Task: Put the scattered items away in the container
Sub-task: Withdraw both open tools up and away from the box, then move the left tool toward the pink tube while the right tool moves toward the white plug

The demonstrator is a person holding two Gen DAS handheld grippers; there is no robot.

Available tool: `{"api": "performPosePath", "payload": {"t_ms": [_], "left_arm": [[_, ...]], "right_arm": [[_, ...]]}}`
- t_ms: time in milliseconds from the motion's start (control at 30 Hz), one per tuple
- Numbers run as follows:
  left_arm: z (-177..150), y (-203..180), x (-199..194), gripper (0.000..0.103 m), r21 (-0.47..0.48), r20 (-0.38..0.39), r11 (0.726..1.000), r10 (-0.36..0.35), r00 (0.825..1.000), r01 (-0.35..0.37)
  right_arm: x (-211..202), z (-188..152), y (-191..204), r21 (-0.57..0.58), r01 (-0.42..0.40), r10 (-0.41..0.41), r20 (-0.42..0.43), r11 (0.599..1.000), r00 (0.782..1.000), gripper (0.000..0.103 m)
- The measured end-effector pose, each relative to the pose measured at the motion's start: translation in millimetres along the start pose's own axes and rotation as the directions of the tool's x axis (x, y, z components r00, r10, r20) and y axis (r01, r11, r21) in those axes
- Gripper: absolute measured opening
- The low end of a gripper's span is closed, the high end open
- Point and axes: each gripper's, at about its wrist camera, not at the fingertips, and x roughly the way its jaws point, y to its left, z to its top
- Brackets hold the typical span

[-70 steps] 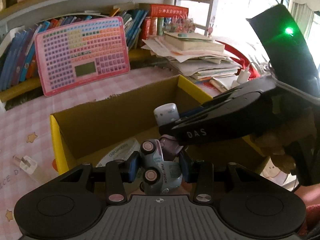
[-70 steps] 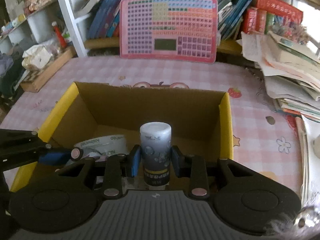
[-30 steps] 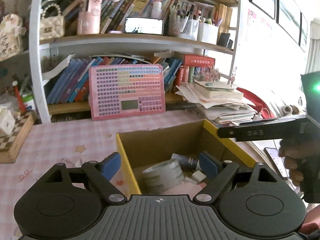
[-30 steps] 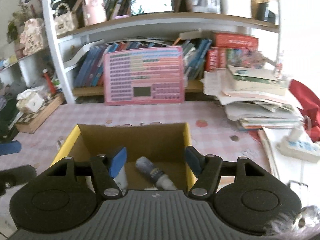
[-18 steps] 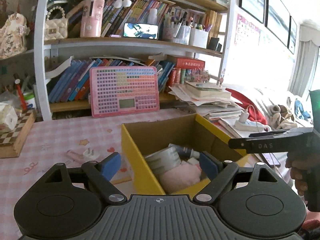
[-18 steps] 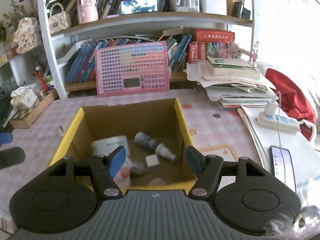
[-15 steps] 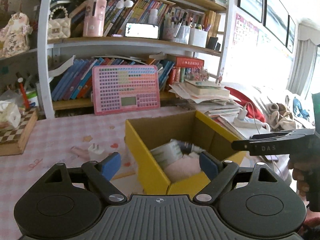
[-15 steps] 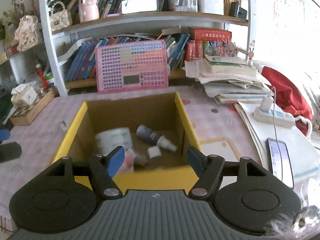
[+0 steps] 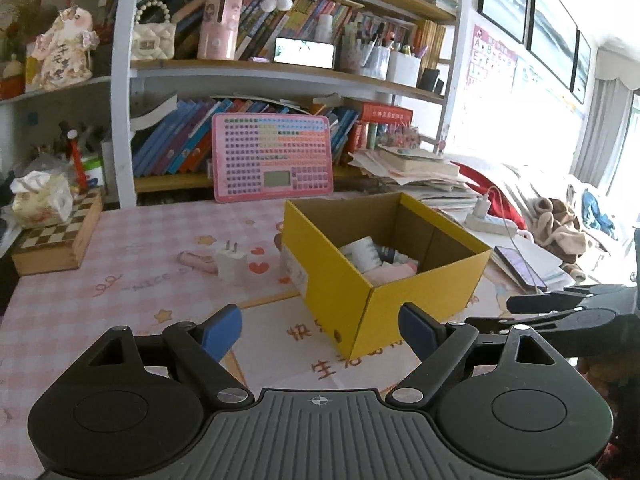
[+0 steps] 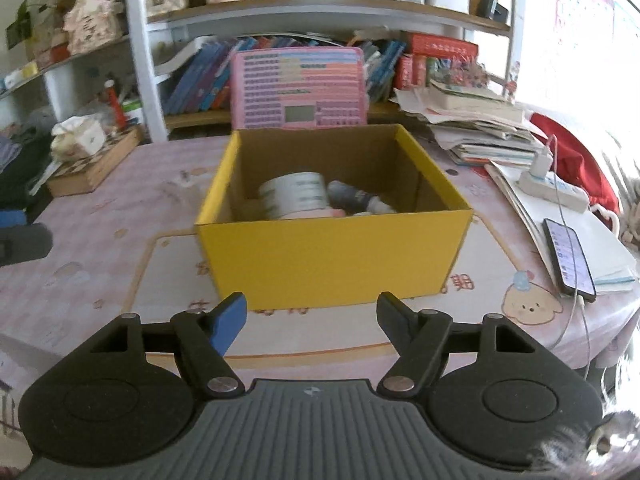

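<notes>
A yellow cardboard box (image 9: pixel 332 268) (image 10: pixel 332 256) stands on the pink table. Inside it lie a white tape roll (image 10: pixel 294 194) (image 9: pixel 360 252), a grey bottle (image 10: pixel 356 200) and something pink (image 9: pixel 394 270). On the table left of the box lie a white plug adapter (image 9: pixel 232 260) and a small pink item (image 9: pixel 196 260). My left gripper (image 9: pixel 320 330) is open and empty, pulled back in front of the box's near corner. My right gripper (image 10: pixel 312 316) is open and empty, just in front of the box's front wall; it also shows in the left wrist view (image 9: pixel 560 312).
A pink keyboard toy (image 9: pixel 274 158) leans against the bookshelf behind the box. A checkered wooden box (image 9: pixel 60 236) with a tissue pack sits at far left. Stacked papers (image 10: pixel 476 124), a power strip (image 10: pixel 554 190) and a phone (image 10: pixel 568 258) lie to the right.
Both grippers opened, dropping the toy car and the bottle into the box, then drew back and up. The box now looks smaller and farther off in both views.
</notes>
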Motion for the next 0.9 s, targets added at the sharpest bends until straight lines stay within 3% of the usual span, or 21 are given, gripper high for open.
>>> {"api": "performPosePath", "payload": {"t_ms": [667, 900], "left_arm": [[-25, 32, -38, 0.088, -0.018, -0.008, 1.000, 0.009, 1.000, -0.009], [-30, 43, -42, 0.088, -0.025, -0.015, 0.998, 0.065, 0.998, -0.066]], "right_arm": [[-18, -20, 57, -0.050, -0.028, 0.027, -0.021, 0.998, 0.999, 0.073], [-10, -20, 78, -0.094, -0.082, 0.078, -0.049, 0.992, 0.996, 0.073]]}}
